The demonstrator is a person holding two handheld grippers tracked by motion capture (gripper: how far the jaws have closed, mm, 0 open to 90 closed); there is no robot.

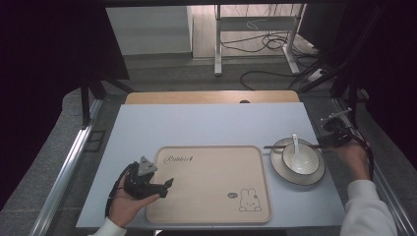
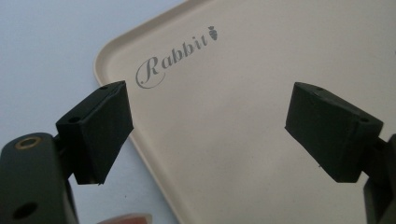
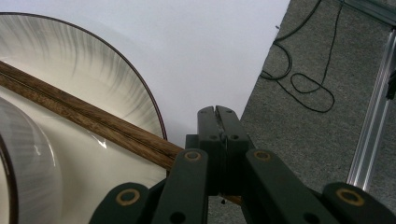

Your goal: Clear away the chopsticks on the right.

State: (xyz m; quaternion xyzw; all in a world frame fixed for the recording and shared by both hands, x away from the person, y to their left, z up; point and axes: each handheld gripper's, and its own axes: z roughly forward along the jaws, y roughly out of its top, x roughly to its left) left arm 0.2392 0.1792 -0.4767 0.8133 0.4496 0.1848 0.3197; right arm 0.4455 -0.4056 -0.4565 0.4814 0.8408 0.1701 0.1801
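Nearest to me in the high view is my left gripper [image 1: 147,179], held in the left hand [image 1: 125,201] at the near left corner of the beige tray [image 1: 211,216]. In the left gripper view its jaws stand spread wide with nothing between them, hanging over the tray's corner beside the printed word "Rabbit" [image 2: 175,58]; one jaw sits over the tray's rim, the other over the tray's bare face.

The tray lies on the pale blue counter [image 1: 206,123], with a small rabbit drawing [image 1: 249,200] near its right near corner.

To the right of the tray, just beside its edge, sits a plate [image 1: 280,169] with a bowl [image 1: 300,160] on it. A white spoon [image 1: 295,145] rests in the bowl, handle pointing away from me. A pair of dark wooden chopsticks [image 1: 290,146] lies across the far side of the plate, running left to right.

My right gripper [image 1: 335,139] is at the right end of those chopsticks. In the right gripper view its jaws are pressed together, and the chopsticks [image 3: 84,116] run in under them from over the plate [image 3: 107,79], so I read it as pinching the chopsticks' end. The bowl's rim [image 3: 28,154] is at the left of that view.
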